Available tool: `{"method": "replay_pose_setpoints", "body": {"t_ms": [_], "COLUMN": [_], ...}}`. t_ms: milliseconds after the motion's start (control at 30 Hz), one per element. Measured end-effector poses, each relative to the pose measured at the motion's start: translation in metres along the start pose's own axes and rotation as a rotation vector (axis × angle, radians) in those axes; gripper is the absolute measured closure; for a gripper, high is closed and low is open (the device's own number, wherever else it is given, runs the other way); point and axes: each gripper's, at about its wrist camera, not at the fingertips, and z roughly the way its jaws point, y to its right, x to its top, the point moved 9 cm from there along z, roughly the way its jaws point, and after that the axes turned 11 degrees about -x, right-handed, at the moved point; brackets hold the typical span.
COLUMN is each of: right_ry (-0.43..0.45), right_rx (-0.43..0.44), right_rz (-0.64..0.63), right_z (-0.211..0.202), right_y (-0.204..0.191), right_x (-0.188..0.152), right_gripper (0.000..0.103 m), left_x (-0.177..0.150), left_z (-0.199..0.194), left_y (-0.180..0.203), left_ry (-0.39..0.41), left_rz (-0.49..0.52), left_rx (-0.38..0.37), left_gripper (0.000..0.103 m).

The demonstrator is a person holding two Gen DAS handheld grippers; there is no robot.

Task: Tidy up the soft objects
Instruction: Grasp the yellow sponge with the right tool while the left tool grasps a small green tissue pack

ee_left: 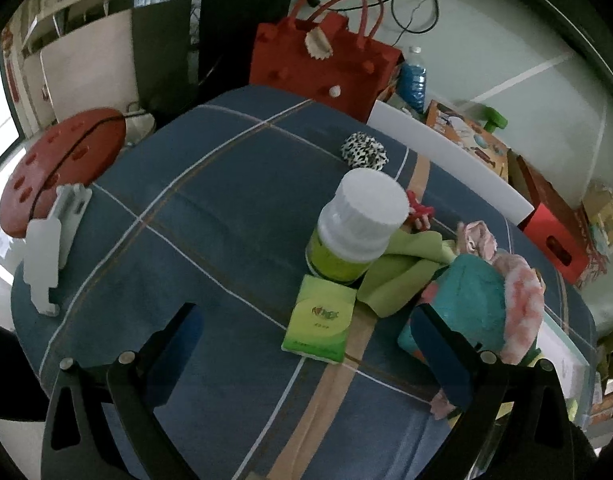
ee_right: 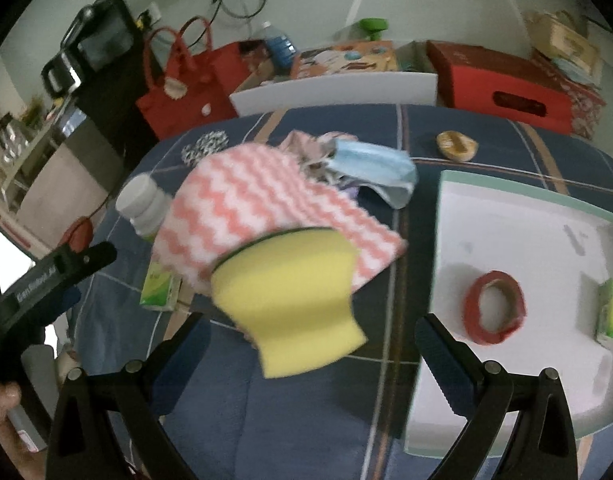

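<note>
Both our grippers stand wide apart and hold nothing. Our left gripper (ee_left: 306, 344) hangs over the near edge of the blue plaid-covered table (ee_left: 178, 220), its fingers framing a green tissue packet (ee_left: 319, 323) that lies just before a white-capped green plastic bottle (ee_left: 354, 224). A lime-green cloth (ee_left: 402, 272) touches the bottle's right side, and beside it lies a teal soft bundle (ee_left: 472, 300) under a pink-and-white fluffy cloth (ee_left: 522, 304). A black-and-white spotted scrunchie (ee_left: 364, 150) sits near the far edge.

In front of our right gripper (ee_right: 310, 344) a yellow sponge with a dark scouring layer (ee_right: 290, 300) lies blurred against a pink zigzag-striped cloth (ee_right: 242, 208). A light-blue face mask (ee_right: 374, 168) rests beyond them. Towards the right edge, a white tray with a pale green rim (ee_right: 458, 184) carries a red tape ring (ee_right: 494, 306).
</note>
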Motion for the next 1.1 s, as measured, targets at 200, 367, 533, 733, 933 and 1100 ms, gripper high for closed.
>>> {"method": "replay_pose_setpoints", "body": {"t_ms": [200, 367, 533, 733, 933, 1100], "right_ry": [-0.028, -0.043, -0.043, -0.014, 0.009, -0.002], "right_rx": [0.000, 0.010, 0.023, 0.056, 0.086, 0.106], "right_rz": [-0.020, 0.007, 0.036, 0.040, 0.013, 0.021], "right_z": [0.015, 0.025, 0.027, 0.022, 0.015, 0.018], "right_y": [-0.010, -0.007, -0.002, -0.003, -0.011, -0.013], "right_x": [-0.006, -0.006, -0.003, 0.000, 0.001, -0.001], "right_gripper": [0.000, 0.000, 0.000, 0.005, 0.012, 0.028], "left_x": [-0.005, -0.015, -0.019, -0.024, -0.021, -0.024], "left_z": [0.011, 0.027, 0.040, 0.054, 0.062, 0.071], "left_y": [-0.003, -0.004, -0.002, -0.002, 0.002, 0.006], "left_ry": [-0.029, -0.079, -0.106, -0.147, -0.162, -0.179], "left_rz": [0.004, 0.007, 0.022, 0.049, 0.077, 0.110], "left_rx": [0.001, 0.016, 0.015, 0.042, 0.036, 0.052], "left_gripper": [0.000, 0.000, 0.000, 0.000, 0.000, 0.000]}}
